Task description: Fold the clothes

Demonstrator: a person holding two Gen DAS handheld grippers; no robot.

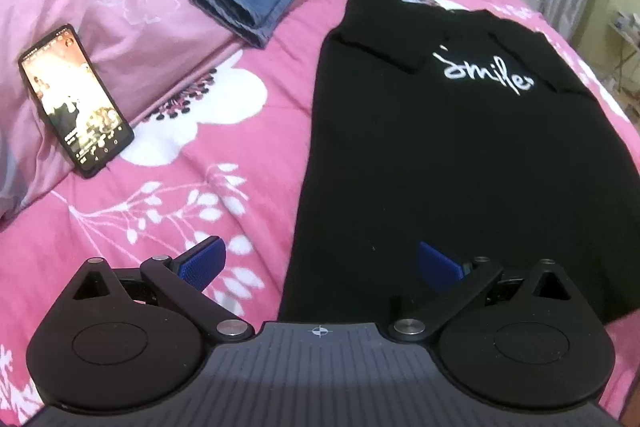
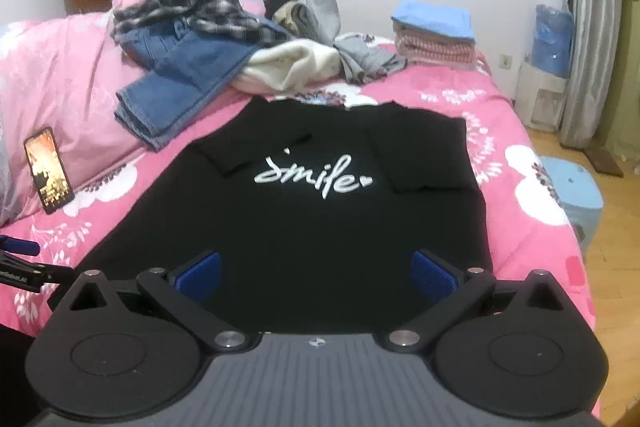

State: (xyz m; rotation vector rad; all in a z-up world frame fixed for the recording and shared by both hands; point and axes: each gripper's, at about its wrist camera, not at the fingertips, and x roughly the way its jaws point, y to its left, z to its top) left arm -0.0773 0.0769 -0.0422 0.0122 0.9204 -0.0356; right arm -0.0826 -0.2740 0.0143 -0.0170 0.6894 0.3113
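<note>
A black T-shirt [image 2: 304, 219] with white script lies flat on the pink floral bed [image 2: 532, 195], front up, both sleeves already folded inward over the chest, its hem nearest the cameras. The right tool [image 2: 316, 273] hovers over the near hem with its blue pads wide apart and nothing between them; the left tool [image 1: 320, 265] hangs at the shirt's near left corner, pads likewise apart and empty, one over the quilt and one over the black cloth. The next move looks like a pinch on the two hem corners to carry the bottom up toward the collar. The risks, judged from here: the left tool straddles the shirt's edge, so a careless close could catch the quilt with the shirt or miss the cloth altogether; a grip on only the top layer would let the tucked sleeves slide out; uneven lifting would skew the fold. A lit phone [image 1: 76, 99] leans against the pillow at the far left, well clear. Beyond the collar lie jeans [image 2: 180, 95] and a loose heap of unfolded clothes, with a stack of folded linen [image 2: 434, 35] far right. No basket or bin is visible.
</note>
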